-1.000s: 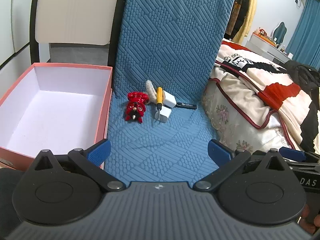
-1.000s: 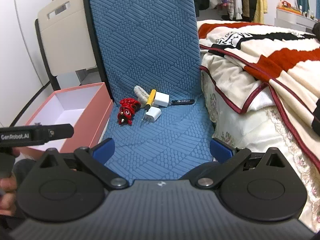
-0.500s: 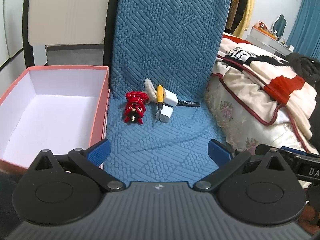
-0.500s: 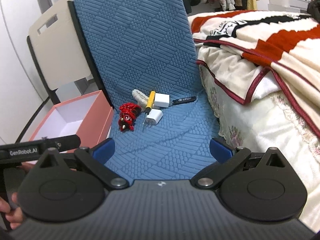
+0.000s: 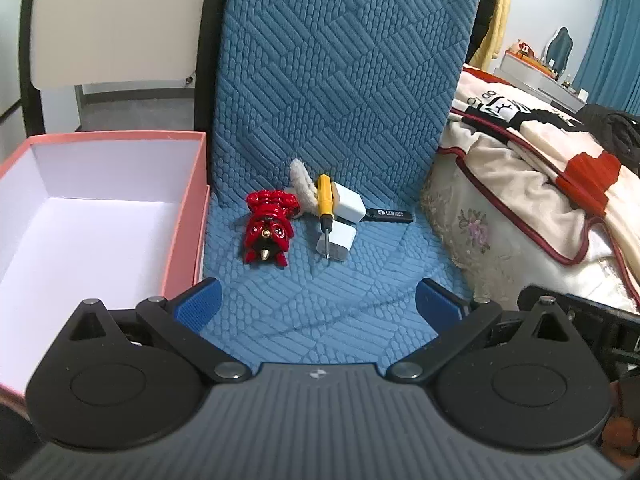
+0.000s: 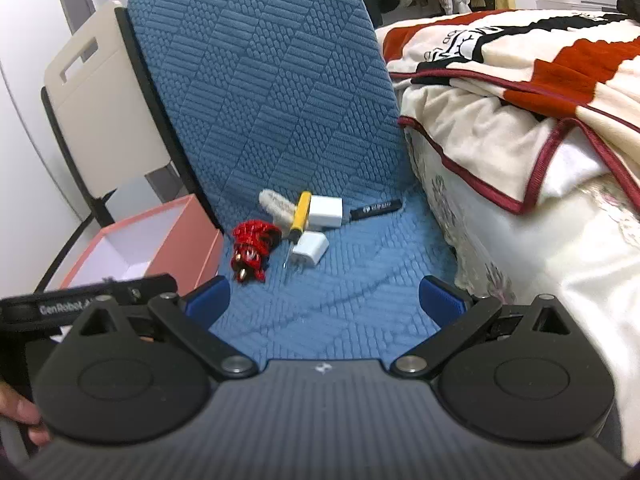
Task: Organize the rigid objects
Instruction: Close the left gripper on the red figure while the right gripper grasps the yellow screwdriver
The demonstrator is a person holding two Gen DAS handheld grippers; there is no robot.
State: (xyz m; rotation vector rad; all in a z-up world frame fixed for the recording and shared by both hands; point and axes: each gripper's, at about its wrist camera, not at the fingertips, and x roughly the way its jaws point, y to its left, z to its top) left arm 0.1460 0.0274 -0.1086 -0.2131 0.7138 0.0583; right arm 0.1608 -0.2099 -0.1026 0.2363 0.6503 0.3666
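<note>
Both views have closed in on the blue chair seat [image 5: 320, 300] since a second ago. Left hand-held gripper [image 5: 318, 304] and right hand-held gripper [image 6: 326, 294] gape wide, empty. The yellow screwdriver [image 5: 325, 204] lies across two white chargers [image 5: 343, 220], touching them; grabbing it could drag them, missing the pink box [image 5: 192, 216] beside the seat

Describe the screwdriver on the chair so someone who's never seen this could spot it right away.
Find the blue quilted chair seat beside the pink box. In the small pile at its back, the screwdriver lies across two white chargers; it alone has a yellow handle and thin metal shaft.
</note>
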